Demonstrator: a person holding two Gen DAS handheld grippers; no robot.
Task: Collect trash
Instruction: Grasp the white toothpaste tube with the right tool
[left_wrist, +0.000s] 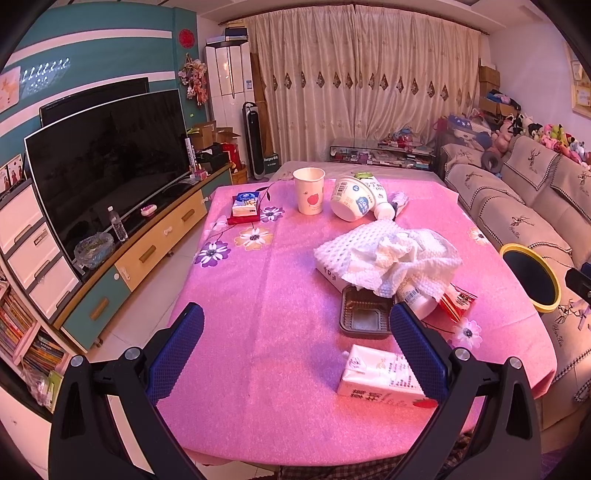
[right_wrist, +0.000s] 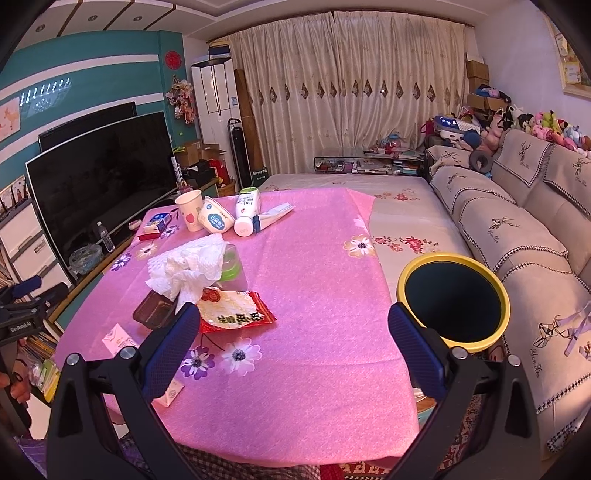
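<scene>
Trash litters a pink floral tablecloth: crumpled paper towel, dark plastic tray, red snack wrapper, milk carton, paper cup, perhaps a yogurt tub. Left gripper and right gripper both gape wide, holding nothing. Yellow-rimmed bin stands beside the table's right edge.

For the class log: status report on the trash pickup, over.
Left gripper and right gripper open, empty. Trash on pink tablecloth untouched. Yellow-rimmed bin beside table, unobstructed.
</scene>
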